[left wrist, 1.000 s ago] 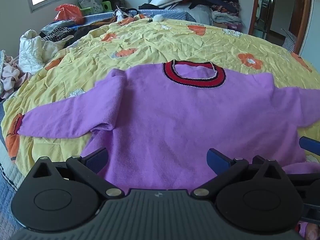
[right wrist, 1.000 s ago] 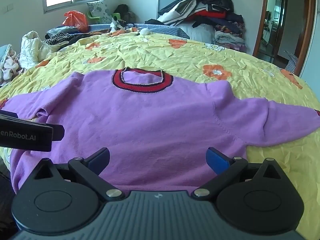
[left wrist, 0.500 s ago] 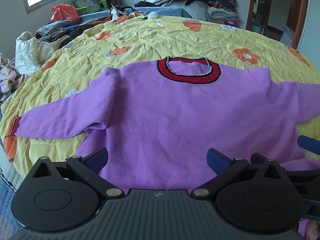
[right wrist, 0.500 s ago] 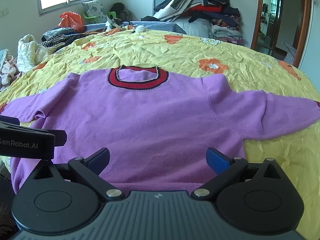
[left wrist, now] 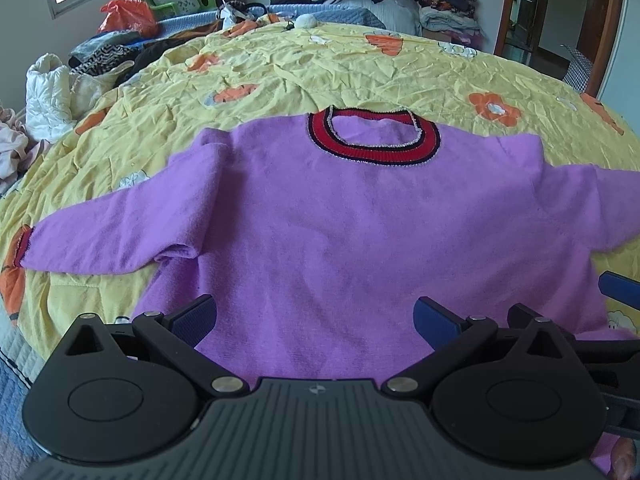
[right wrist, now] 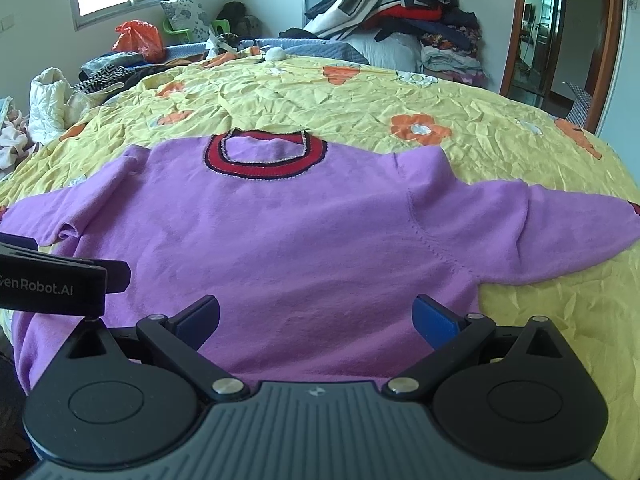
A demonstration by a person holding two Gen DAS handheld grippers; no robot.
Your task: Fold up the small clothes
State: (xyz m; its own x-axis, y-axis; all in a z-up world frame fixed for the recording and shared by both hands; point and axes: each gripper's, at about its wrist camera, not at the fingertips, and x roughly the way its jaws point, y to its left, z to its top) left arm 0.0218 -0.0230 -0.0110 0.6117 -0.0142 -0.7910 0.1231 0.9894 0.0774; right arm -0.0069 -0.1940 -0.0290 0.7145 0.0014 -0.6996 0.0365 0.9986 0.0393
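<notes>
Sweater (left wrist: pixel 344 216) lies flat on the bed (left wrist: pixel 360 68), front up, neck away from the cameras, both sleeves spread out to the sides. No fold made yet; whole job left: sleeves in, then body over. Left gripper (left wrist: pixel 316 316) hovers above the hem, jaws spread wide, holding nothing. Right gripper (right wrist: pixel 316 316) likewise, jaws wide apart, empty, over the hem's right half. Sweater is soft fuzzy purple knit with a ribbed red-and-dark collar (left wrist: pixel 374 140) edged in pale trim; left sleeve cuff is dark red. A small tuck shows under the left armpit. Bed sheet is crumpled thin yellow cloth with orange flowers. Clothes pile (right wrist: pixel 392 12) sits behind, well apart.
</notes>
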